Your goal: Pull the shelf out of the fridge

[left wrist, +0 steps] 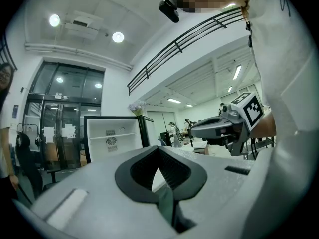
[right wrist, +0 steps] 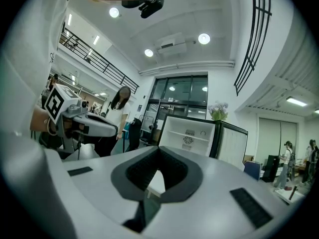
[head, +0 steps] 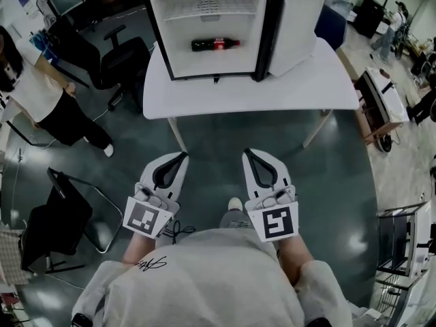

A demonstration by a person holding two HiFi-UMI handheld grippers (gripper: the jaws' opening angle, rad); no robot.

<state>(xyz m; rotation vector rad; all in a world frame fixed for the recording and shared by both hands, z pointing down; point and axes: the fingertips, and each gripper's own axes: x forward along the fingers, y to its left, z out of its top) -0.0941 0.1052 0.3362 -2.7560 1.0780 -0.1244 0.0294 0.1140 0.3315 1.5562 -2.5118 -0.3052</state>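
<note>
A small fridge (head: 211, 33) stands on a white table (head: 306, 87) with its door (head: 296, 26) swung open to the right. Its white shelf (head: 204, 14) crosses the upper part of the inside, and a cola bottle (head: 214, 44) lies below it. My left gripper (head: 182, 157) and right gripper (head: 248, 153) are held side by side close to my body, well short of the table, both shut with nothing in them. The left gripper view shows its own shut jaws (left wrist: 158, 151) pointing level at the fridge (left wrist: 112, 138). The right gripper view shows the same (right wrist: 160, 151), with the shelf (right wrist: 192, 136) visible.
A person (head: 34, 94) stands at the left beside a black office chair (head: 122, 53). Another black chair (head: 54, 223) is at my lower left. A cart (head: 378, 107) and racks line the right side. Flowers (right wrist: 218, 112) sit on top of the fridge.
</note>
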